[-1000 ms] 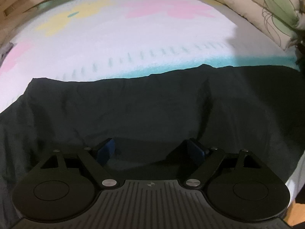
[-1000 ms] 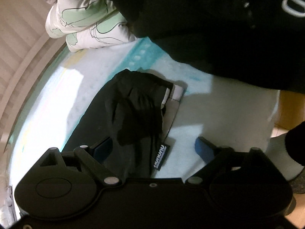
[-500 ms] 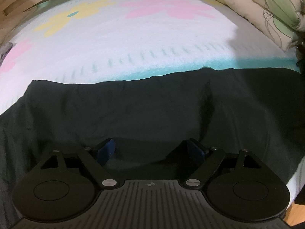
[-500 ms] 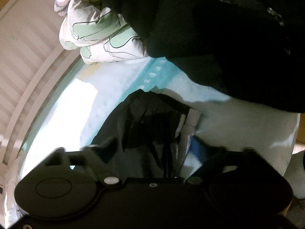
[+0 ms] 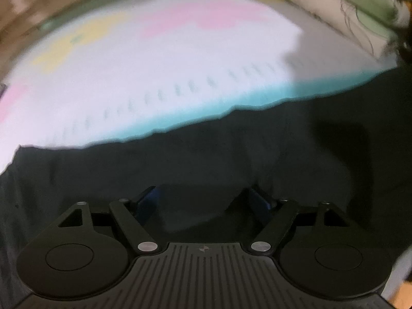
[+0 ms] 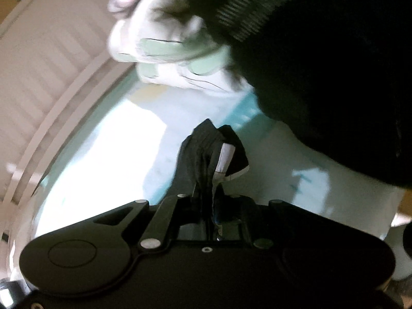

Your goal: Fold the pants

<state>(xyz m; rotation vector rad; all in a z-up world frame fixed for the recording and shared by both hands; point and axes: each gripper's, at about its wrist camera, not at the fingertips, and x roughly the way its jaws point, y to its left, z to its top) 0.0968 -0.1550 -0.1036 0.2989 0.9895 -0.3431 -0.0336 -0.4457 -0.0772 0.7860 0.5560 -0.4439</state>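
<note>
You have lots of free room on the bed (image 5: 159,82): the wide white middle is bare, all the way to its far edge. The black pants (image 5: 206,159) cover the near edge, so you cannot slide along there without touching cloth. The pillows (image 5: 347,7) block the far right corner. In the right wrist view, a person's big dark sleeve (image 6: 322,64) hangs just above and fills that side.
</note>
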